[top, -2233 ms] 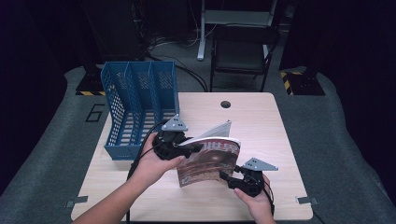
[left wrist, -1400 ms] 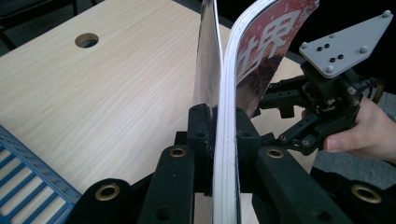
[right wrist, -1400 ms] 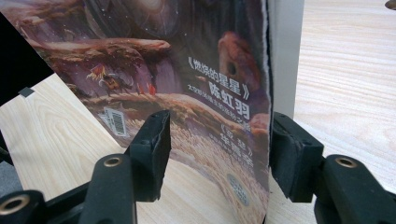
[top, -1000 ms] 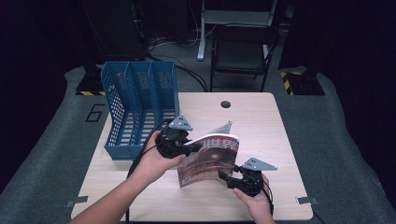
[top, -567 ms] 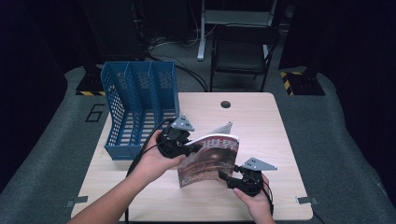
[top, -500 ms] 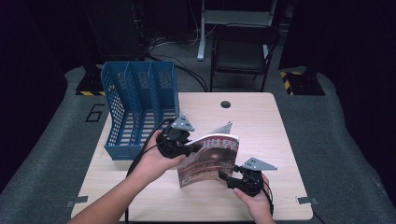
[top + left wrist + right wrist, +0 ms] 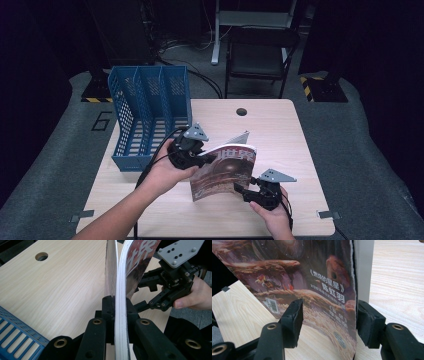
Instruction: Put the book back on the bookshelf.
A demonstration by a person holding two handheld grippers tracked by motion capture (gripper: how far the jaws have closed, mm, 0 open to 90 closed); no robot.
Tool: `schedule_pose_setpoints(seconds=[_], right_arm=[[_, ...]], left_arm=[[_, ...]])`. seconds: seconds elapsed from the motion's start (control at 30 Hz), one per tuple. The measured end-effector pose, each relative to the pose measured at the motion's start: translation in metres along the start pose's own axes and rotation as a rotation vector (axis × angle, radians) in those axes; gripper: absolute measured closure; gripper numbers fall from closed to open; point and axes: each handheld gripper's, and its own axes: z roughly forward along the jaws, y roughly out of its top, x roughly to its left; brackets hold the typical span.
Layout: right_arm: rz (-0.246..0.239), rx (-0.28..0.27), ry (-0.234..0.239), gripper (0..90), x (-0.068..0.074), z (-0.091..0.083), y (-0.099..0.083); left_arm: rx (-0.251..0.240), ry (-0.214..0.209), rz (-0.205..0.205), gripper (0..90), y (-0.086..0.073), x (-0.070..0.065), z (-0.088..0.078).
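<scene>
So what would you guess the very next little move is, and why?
Probably closing the right gripper on the magazine. Its jaws stand open around the magazine's lower edge without pinching it, while the left gripper is clamped on the pages and holds the magazine upright on the table beside the blue file rack.

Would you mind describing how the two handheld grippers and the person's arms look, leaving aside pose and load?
Both the left gripper and the right gripper are matte black linkages with brass-coloured pivot bushings, padded rectangular black jaws and a grey three-cornered plate with small holes on top. A black cable trails from each. The forearms are bare; no sleeves, gloves or jewellery are visible.
</scene>
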Motion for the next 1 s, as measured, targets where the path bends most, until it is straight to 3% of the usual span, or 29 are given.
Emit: schedule_pose_setpoints(seconds=[0.7,1.0], right_arm=[[0.017,0.011,-0.010,41.8,-0.0053,-0.0002,-0.0012],[0.025,0.009,-0.012,41.6,-0.0067,-0.0008,-0.0012]], left_arm=[[0.002,-0.012,0.020,84.1,0.0039,-0.0006,0.0008],[-0.001,-0.010,0.009,84.1,0.0080,0.0006,-0.0017]])
